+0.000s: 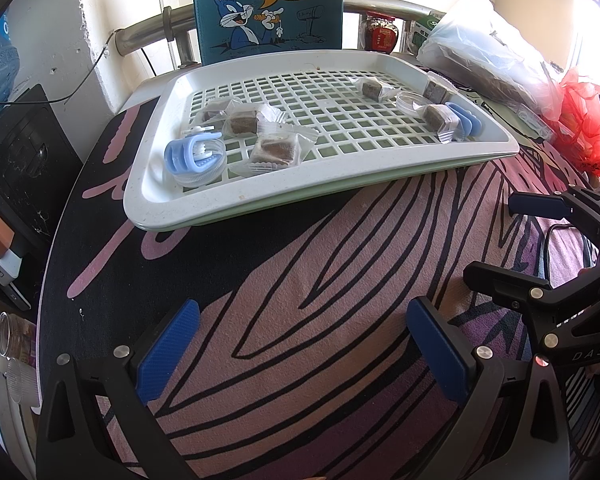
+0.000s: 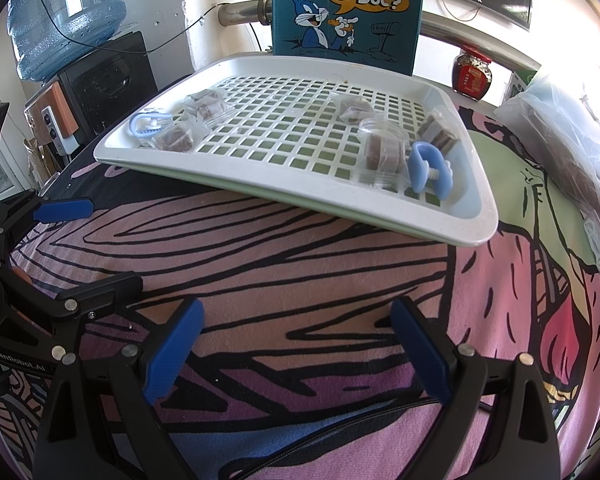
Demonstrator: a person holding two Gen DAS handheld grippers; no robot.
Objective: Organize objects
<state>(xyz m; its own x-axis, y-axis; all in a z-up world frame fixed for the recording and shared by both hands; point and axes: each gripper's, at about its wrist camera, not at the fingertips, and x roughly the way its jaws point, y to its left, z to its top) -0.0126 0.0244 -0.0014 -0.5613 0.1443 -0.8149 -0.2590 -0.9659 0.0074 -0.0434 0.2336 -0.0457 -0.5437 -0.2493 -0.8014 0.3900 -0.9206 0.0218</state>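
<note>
A white grid tray (image 1: pixel 236 204) lies on the patterned cloth. It holds several clear-wrapped brown snack blocks: one cluster at the left (image 1: pixel 243 122) and others at the right (image 1: pixel 436 117). A light-blue clip (image 1: pixel 188 156) sits at the tray's left front and another blue clip (image 1: pixel 466 120) at its right edge. My left gripper (image 1: pixel 303 312) is open and empty, short of the tray. In the right wrist view the tray (image 2: pixel 472 228), a snack block (image 2: pixel 380 152) and a blue clip (image 2: pixel 428 172) lie ahead. My right gripper (image 2: pixel 298 310) is open and empty over the cloth.
A teal cartoon-rabbit board (image 1: pixel 268 8) stands behind the tray. A red-labelled jar (image 1: pixel 378 32), a clear plastic bag (image 1: pixel 484 52) and a red bag (image 1: pixel 584 120) lie at the right. A water bottle (image 2: pixel 68 8) on a black dispenser (image 2: pixel 108 80) stands at the left.
</note>
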